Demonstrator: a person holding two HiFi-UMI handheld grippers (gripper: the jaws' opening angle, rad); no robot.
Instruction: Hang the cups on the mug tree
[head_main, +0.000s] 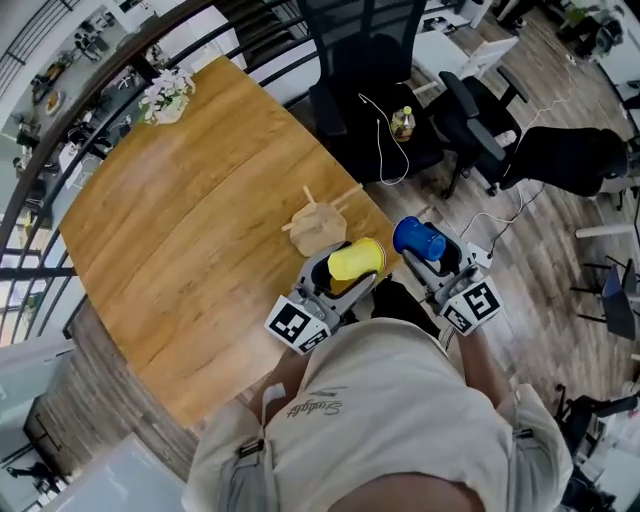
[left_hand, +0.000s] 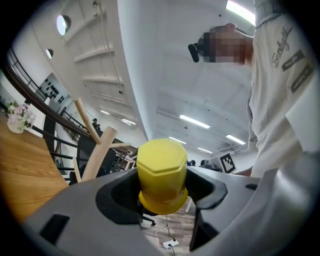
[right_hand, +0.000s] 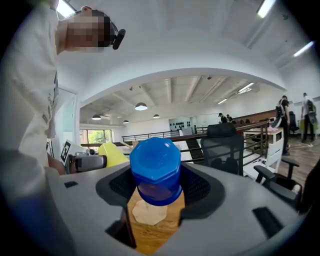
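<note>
The tree stands on the table close to its near edge, and it sits just ahead and a little to the left of my left gripper; that is the relation I work from. From the head view I look almost straight down its stem, so the pegs splay outward from the round base. In the left gripper view two pegs slant up just left of the cup. The left gripper is plainly the nearer one; the right gripper hangs off the table edge, further to the right. The left jaws are clamped on the yellow cup, whose closed end points away along the jaws. The right jaws grip the blue cup the same way, and the tree's base shows below it in the right gripper view. I see no handle on either cup from here; I judge the yellow one goes first, and it needs a short reach forward and left to a peg.
</note>
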